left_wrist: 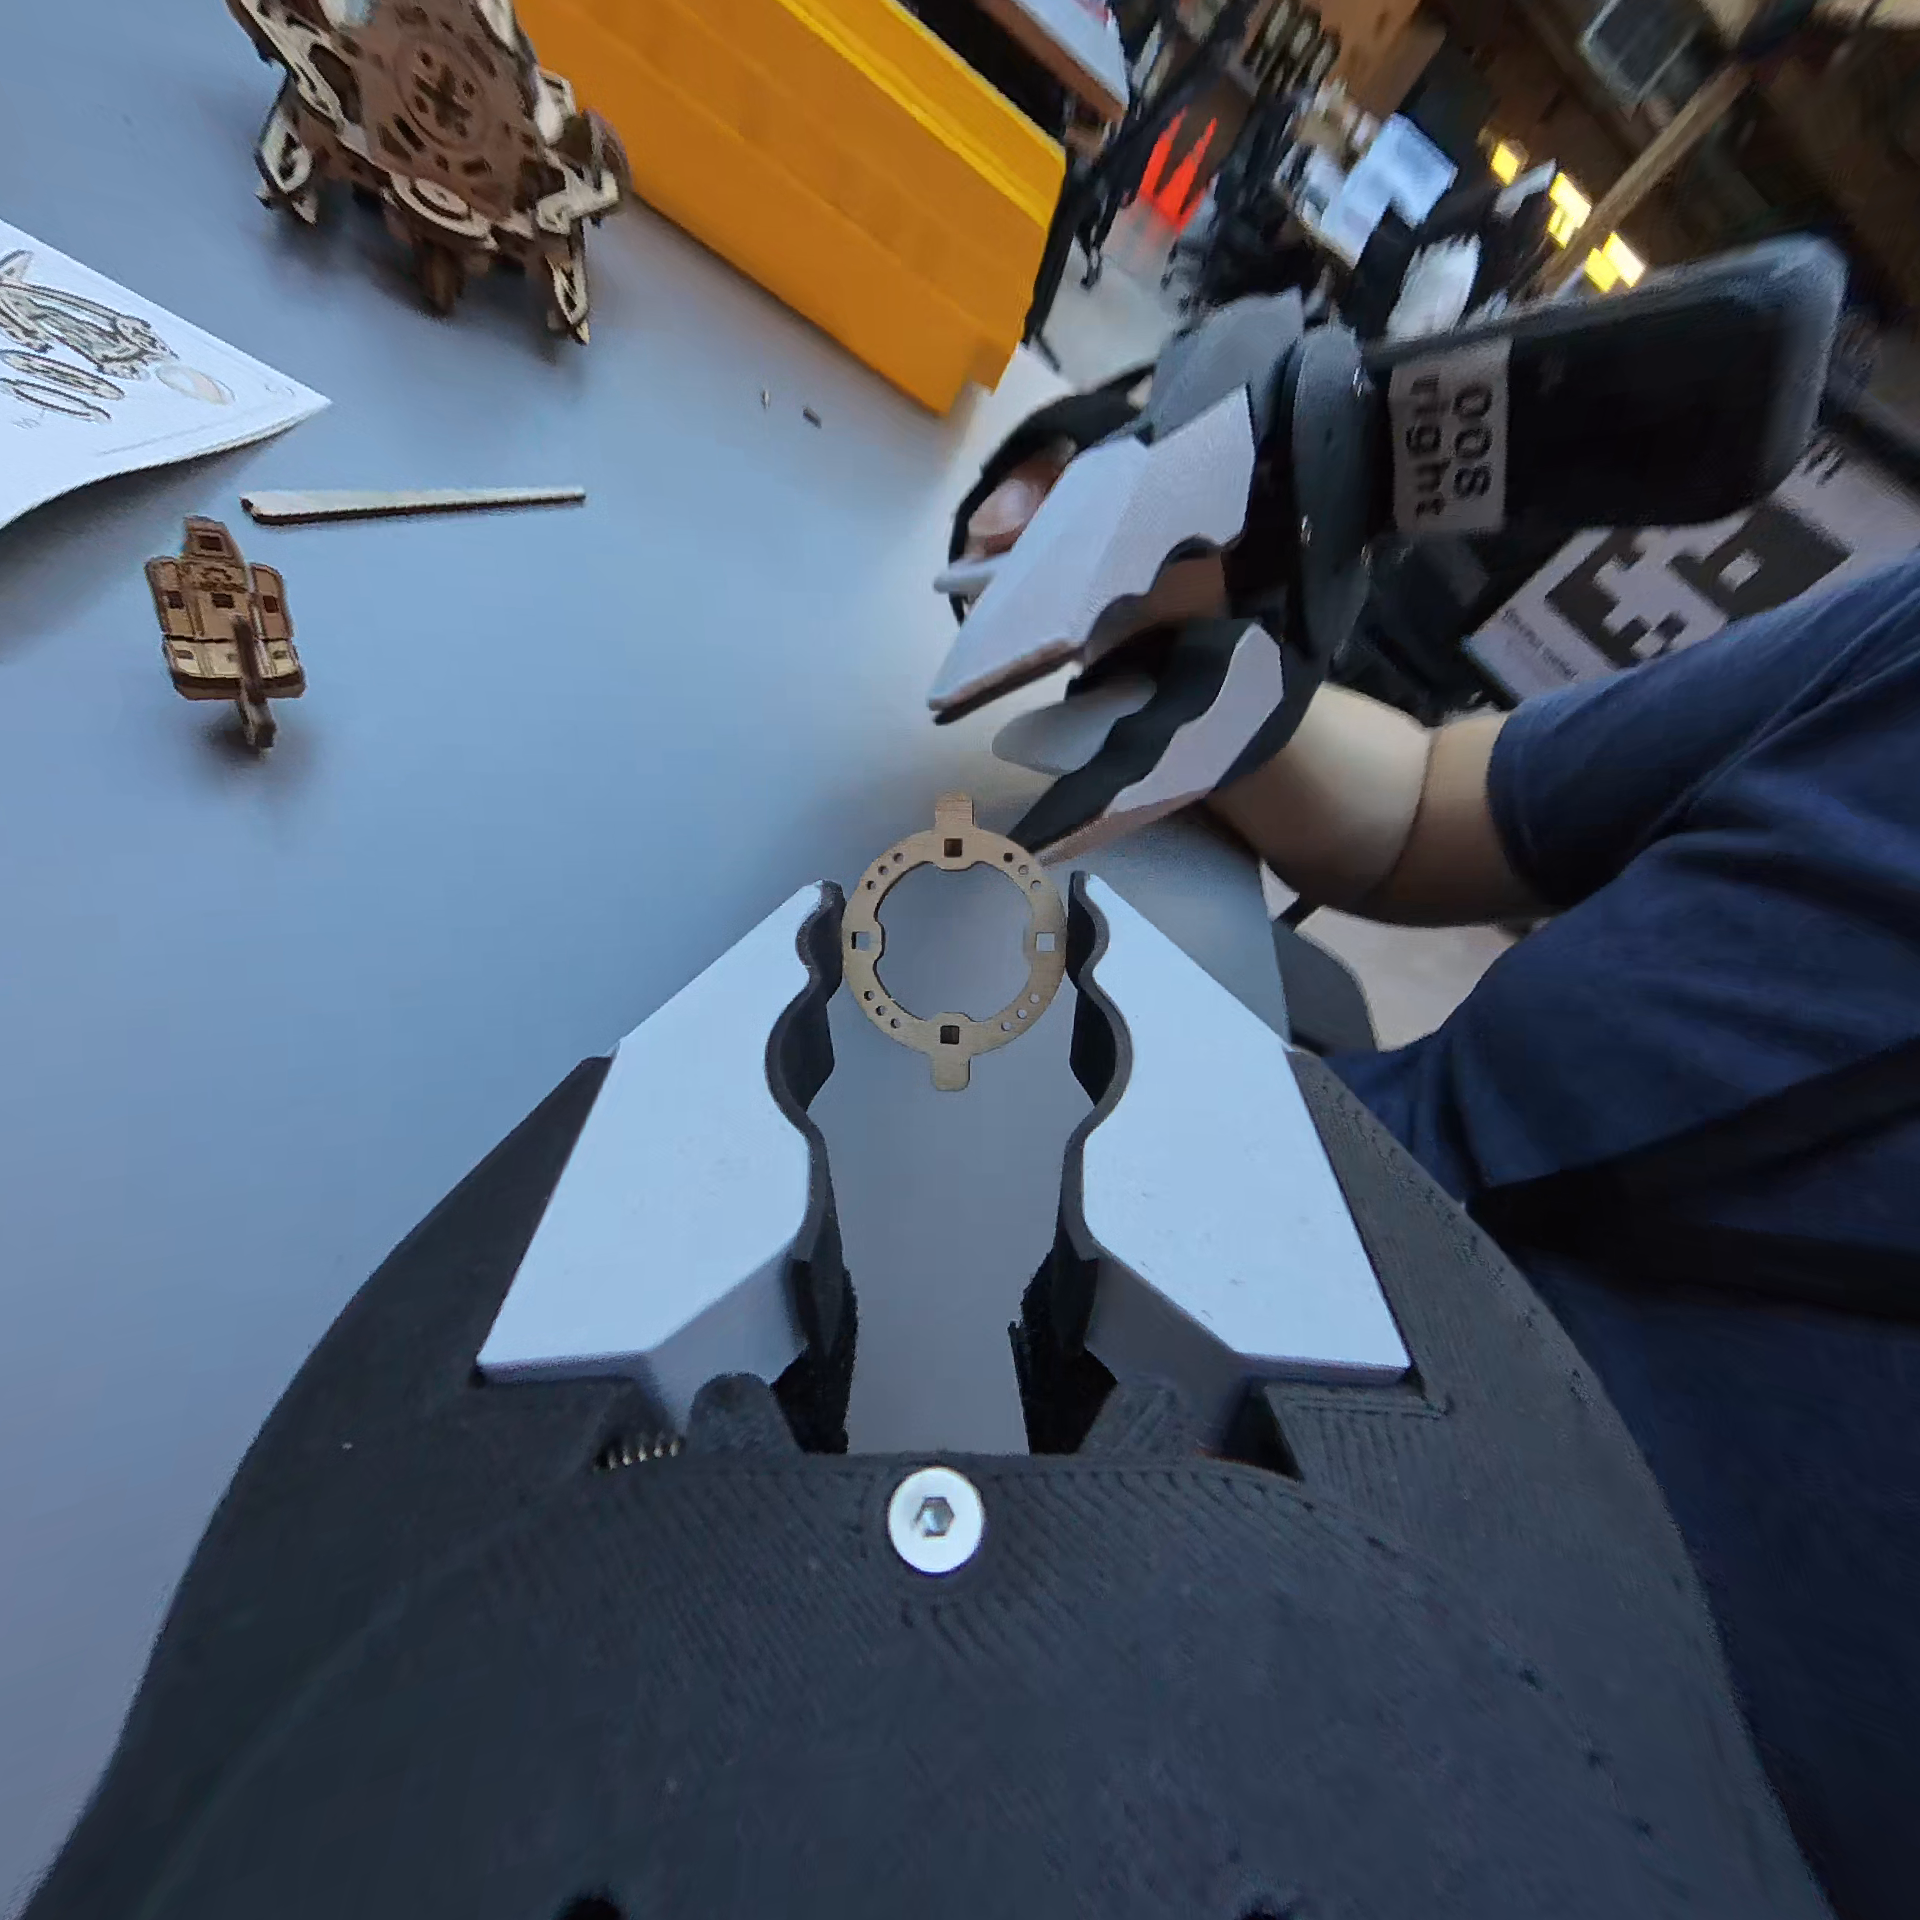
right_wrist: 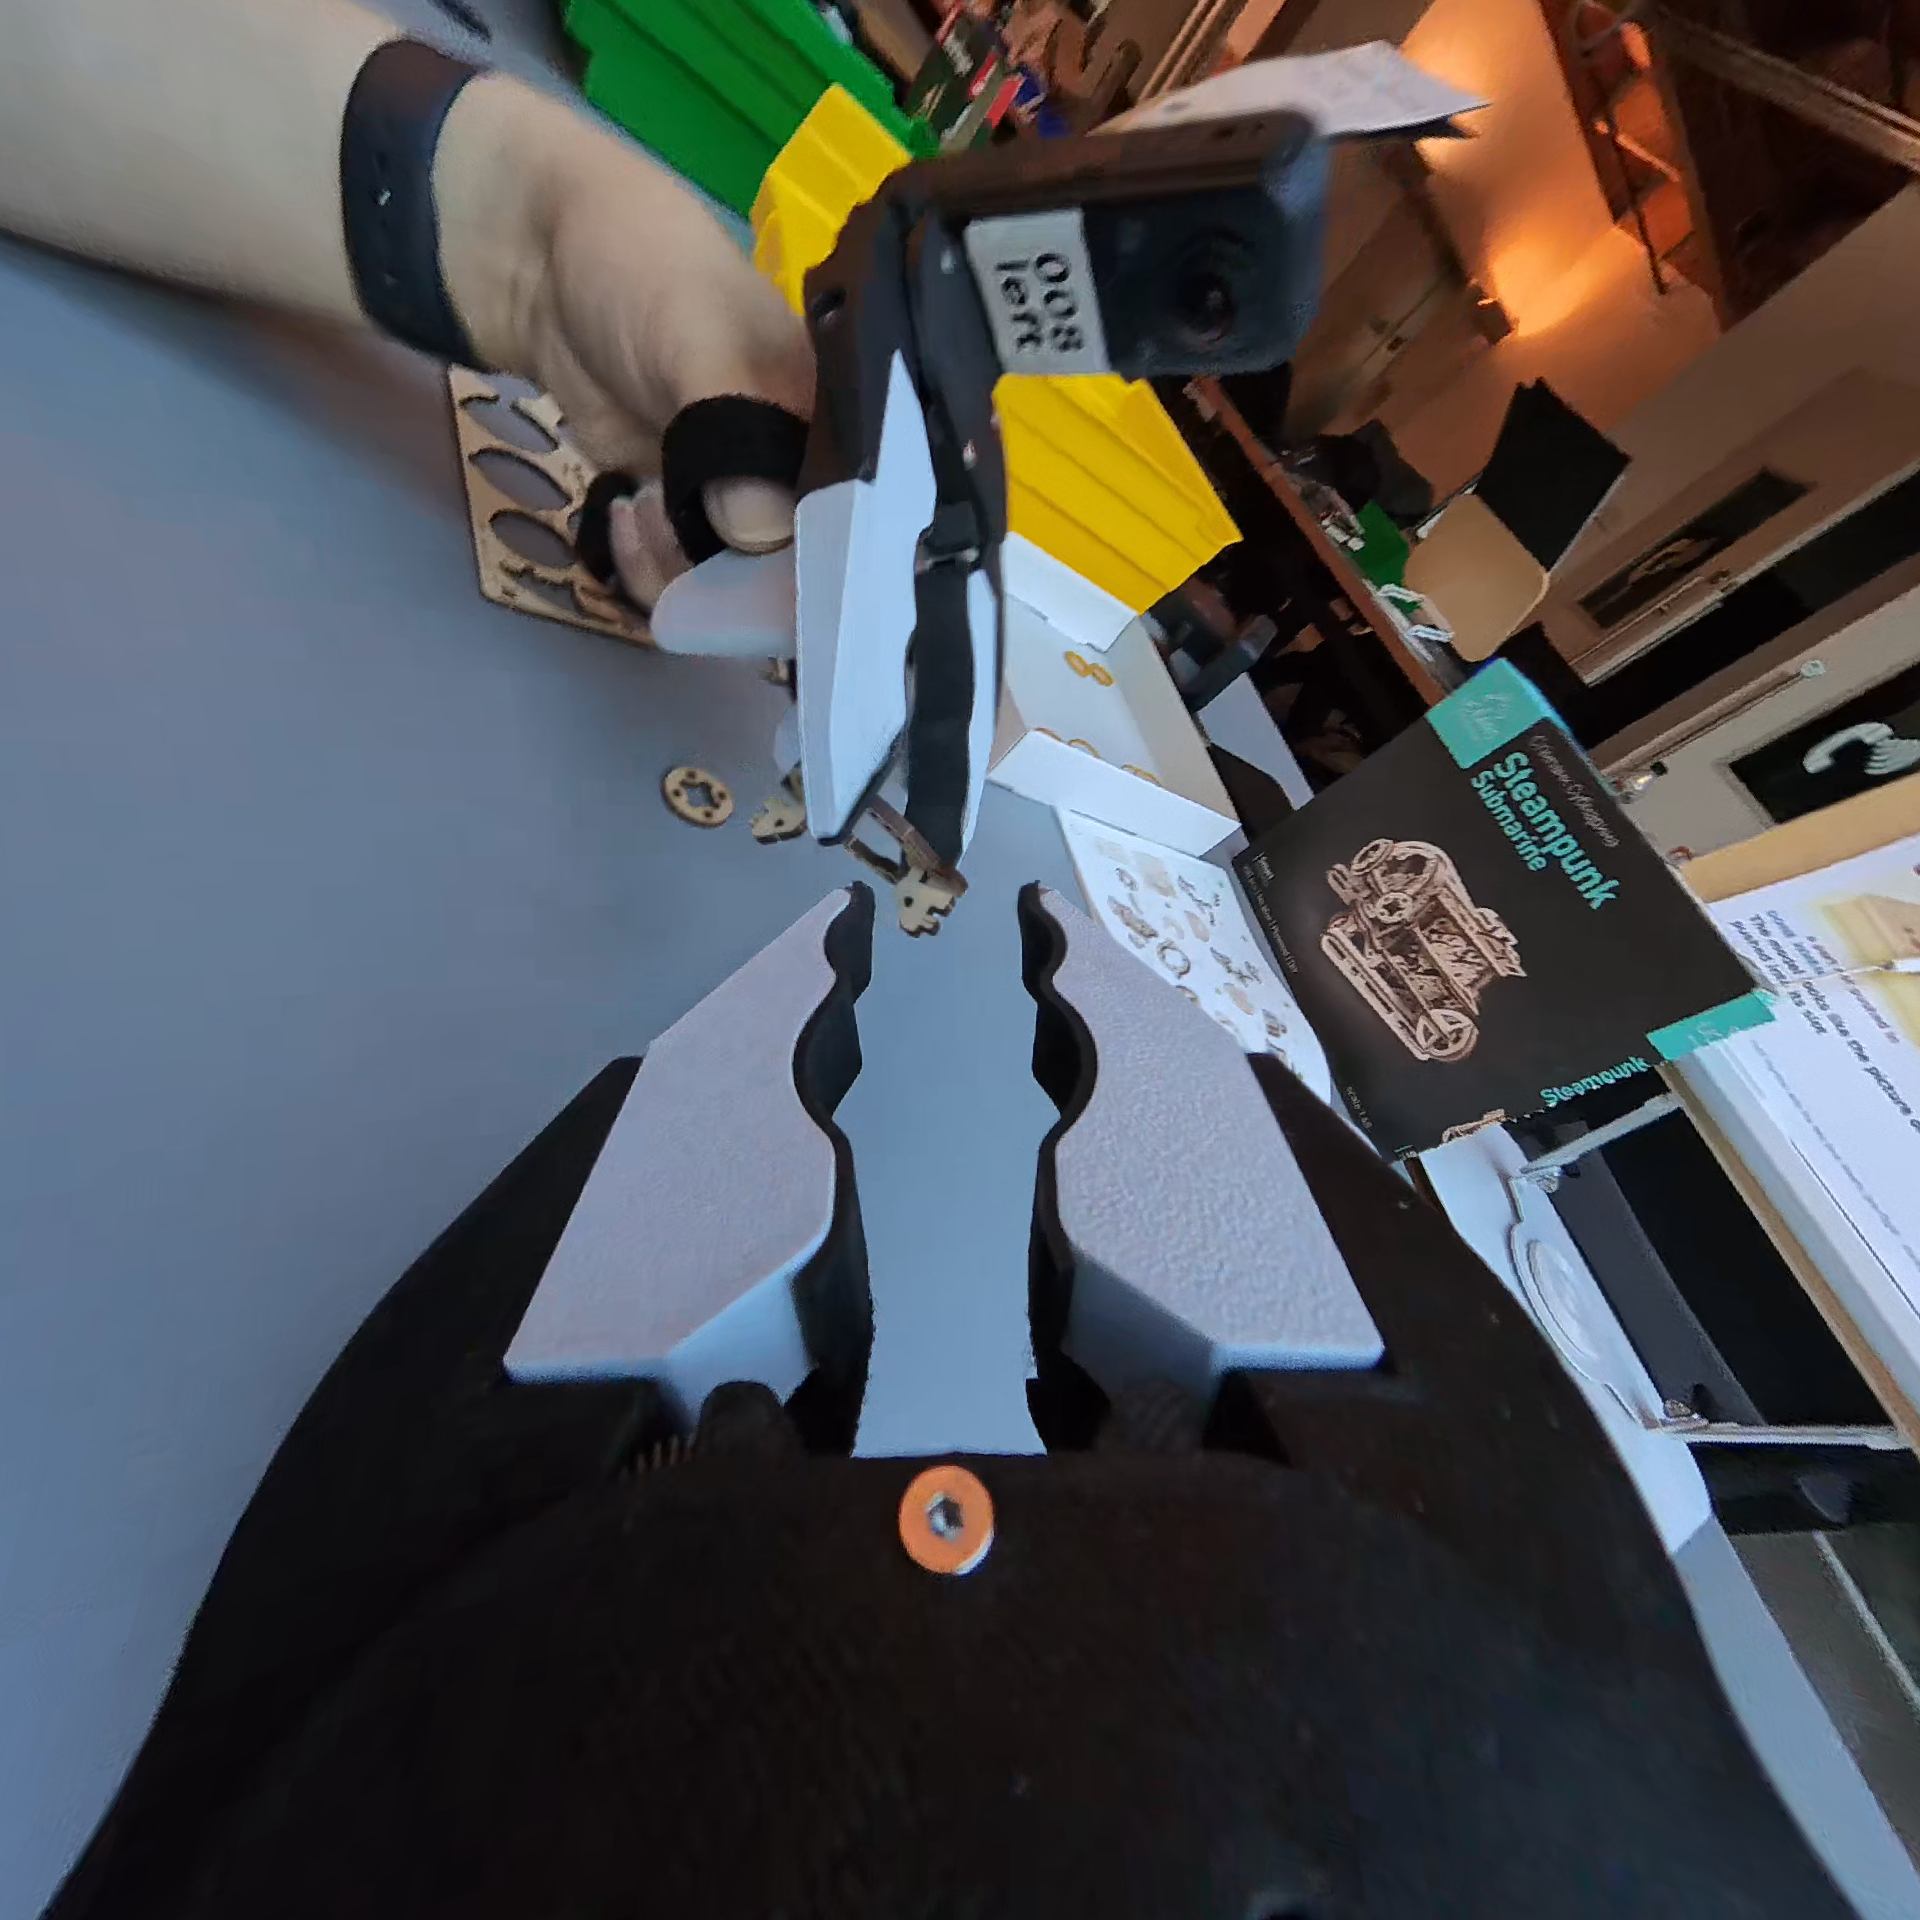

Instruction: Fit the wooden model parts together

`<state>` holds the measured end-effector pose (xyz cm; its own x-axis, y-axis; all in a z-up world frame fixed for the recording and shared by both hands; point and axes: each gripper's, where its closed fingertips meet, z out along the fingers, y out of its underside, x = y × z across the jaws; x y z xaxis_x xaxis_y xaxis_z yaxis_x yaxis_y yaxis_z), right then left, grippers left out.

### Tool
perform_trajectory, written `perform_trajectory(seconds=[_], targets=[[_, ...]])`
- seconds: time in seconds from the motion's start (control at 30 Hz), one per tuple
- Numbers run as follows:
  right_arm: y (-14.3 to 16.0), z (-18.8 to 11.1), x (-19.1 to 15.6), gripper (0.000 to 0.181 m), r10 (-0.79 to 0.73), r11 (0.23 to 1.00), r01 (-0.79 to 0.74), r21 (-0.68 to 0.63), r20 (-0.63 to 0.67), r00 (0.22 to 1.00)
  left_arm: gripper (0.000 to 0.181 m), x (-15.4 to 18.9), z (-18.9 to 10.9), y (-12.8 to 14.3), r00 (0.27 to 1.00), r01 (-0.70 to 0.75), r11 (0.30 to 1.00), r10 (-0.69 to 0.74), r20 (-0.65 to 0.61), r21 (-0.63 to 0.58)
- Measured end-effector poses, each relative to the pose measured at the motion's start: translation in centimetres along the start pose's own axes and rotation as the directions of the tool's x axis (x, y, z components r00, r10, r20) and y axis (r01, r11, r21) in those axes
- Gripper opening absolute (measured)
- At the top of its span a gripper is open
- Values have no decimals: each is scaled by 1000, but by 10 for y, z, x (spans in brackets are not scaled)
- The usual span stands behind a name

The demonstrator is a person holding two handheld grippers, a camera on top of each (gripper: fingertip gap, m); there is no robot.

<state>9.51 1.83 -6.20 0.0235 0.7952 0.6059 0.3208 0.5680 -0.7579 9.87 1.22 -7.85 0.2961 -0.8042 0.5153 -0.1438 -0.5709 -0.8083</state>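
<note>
Left wrist view first: the left gripper (left_wrist: 954, 940) has its jaws pinched on the rim of a thin, flat, pale wooden ring with small drilled holes and two tabs (left_wrist: 954, 943), held up in the air above the grey table (left_wrist: 520, 935). That ring looks feather-light and stiff but brittle, laser-cut ply that could snap at its narrow tabs, so the hold on the outer rim at the two sides seems the safe one, leaving both tabs free. The right gripper (left_wrist: 1023, 831) hovers just beyond the ring, its fingers a little apart and empty, the tip close to the ring's upper edge; whether it touches, I can't tell. In the right wrist view, the right gripper (right_wrist: 945, 914) points at the ring (right_wrist: 914, 883) seen edge-on, with the left one angled steeply down from above. A brown assembled wooden model (left_wrist: 436, 145) stands well apart at the table's far side.
</note>
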Motion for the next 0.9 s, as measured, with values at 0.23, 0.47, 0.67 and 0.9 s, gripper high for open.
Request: perform_trajectory(seconds=[0.23, 0.47, 0.67, 0.9], targets=[[-13, -5, 19, 20, 85, 994, -77, 81, -102, 991, 41, 19, -5, -28, 957, 219, 960, -176, -231, 176], [-23, -11, 22, 13, 86, 990, -71, 122, -118, 989, 41, 24, -2, -34, 912, 318, 926, -239, -333, 206], [-27, -14, 24, 10, 75, 989, -55, 135, -146, 986, 41, 28, -3, -39, 888, 357, 905, -253, -384, 231], [-31, -15, 29, 10, 27, 993, 0, 122, -219, 975, 41, 32, -4, -45, 841, 429, 867, -281, -463, 252]])
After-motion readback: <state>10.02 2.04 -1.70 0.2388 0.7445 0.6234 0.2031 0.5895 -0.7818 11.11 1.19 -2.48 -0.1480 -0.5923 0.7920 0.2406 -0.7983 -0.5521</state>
